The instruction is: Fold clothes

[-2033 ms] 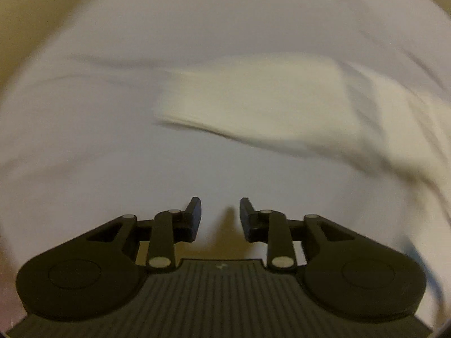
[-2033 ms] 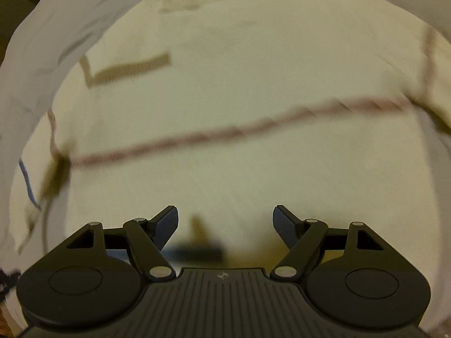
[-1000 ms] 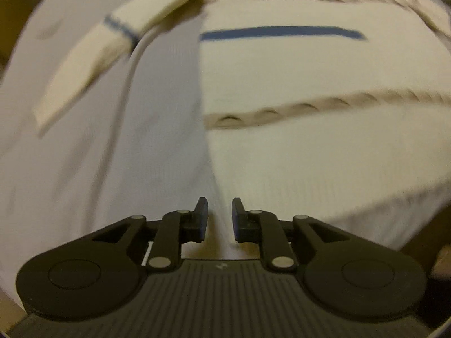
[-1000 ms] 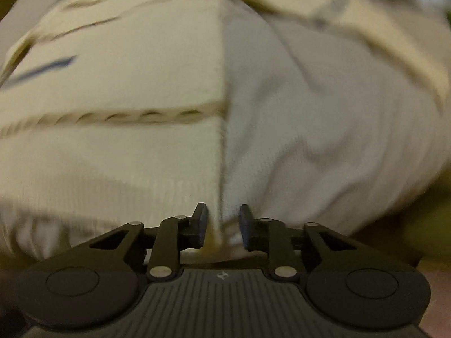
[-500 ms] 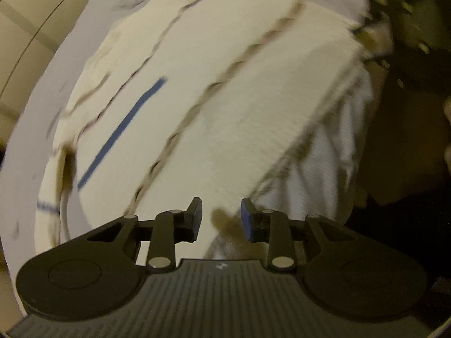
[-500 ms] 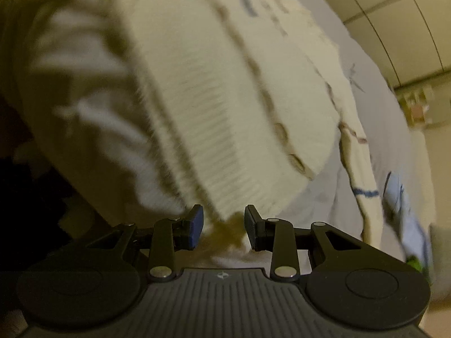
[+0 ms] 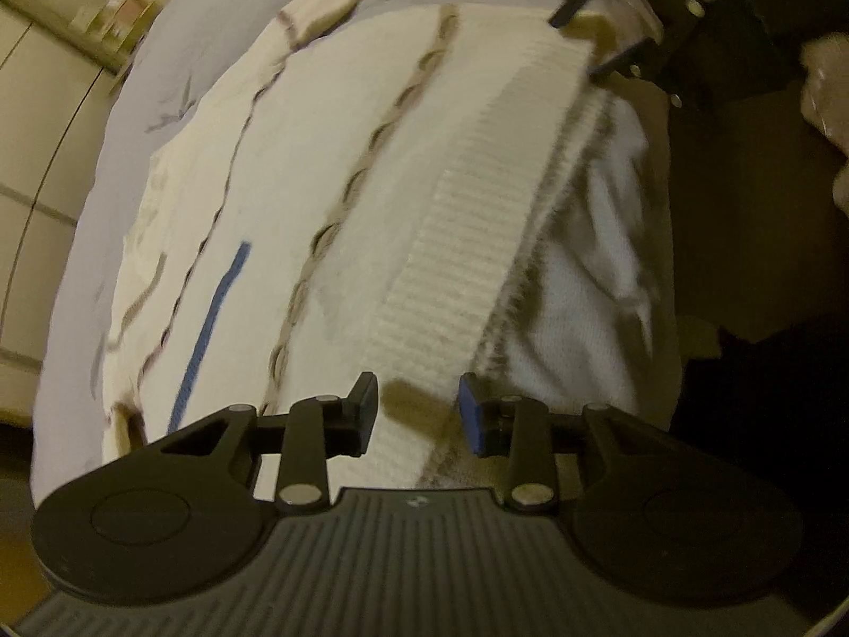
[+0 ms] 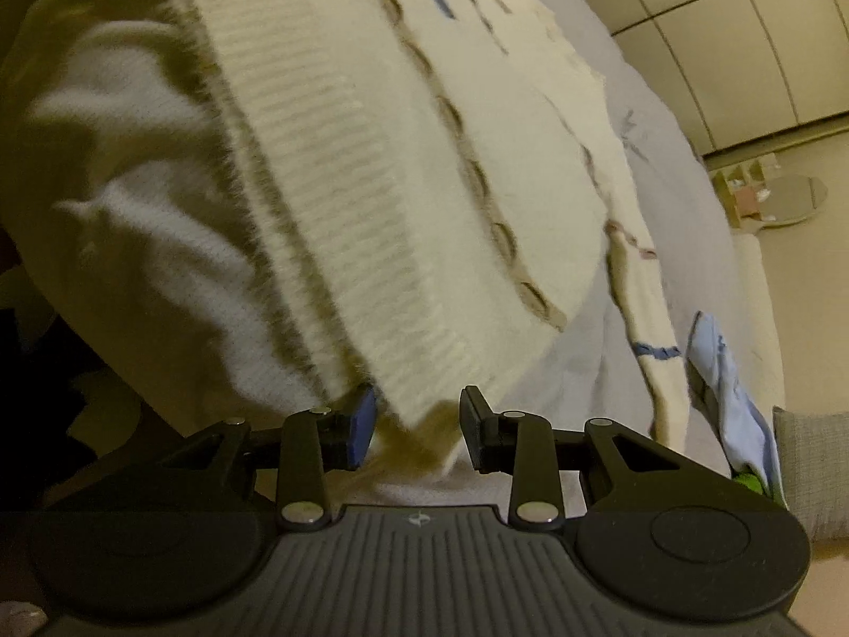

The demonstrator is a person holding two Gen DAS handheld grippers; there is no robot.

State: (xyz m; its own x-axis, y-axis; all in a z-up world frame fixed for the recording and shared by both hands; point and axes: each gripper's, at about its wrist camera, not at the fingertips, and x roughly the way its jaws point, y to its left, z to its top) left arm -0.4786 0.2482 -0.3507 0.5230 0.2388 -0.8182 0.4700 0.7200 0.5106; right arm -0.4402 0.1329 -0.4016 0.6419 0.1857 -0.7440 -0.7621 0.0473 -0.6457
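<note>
Found the cream knit sweater (image 7: 371,186) spread flat on the pale lilac bedsheet (image 7: 159,106), with its ribbed hem (image 7: 451,276) along the near edge of the bed, above a white cloth (image 7: 583,292) hanging down the side

Held the left gripper (image 7: 419,414) low over one end of that hem, jaws partly spread and just opened wider, ribbing between them but pressed by neither pad. Held the right gripper (image 8: 416,424) at the other hem corner, jaws also just opened and parted, the corner between them, no pinch visible

Judged the step as taking both hem corners, ready for a fold toward the far end of the sweater. Needed, to do it well:
- to slide the lower finger of each gripper under the ribbing only, clear of the white cloth and the bedsheet beneath
- to bite deep into the ribbed band, not its fuzzy edge, the knit looking thick, soft and likely to slip
- to close both sides at about the same moment, and at matching spots on the hem
- to lift evenly, hem kept taut between the two grippers, the brown cable stripes (image 7: 339,223) serving as a guide to straightness
- to stay well away from the light blue garment (image 8: 727,398) beside the sleeve
</note>
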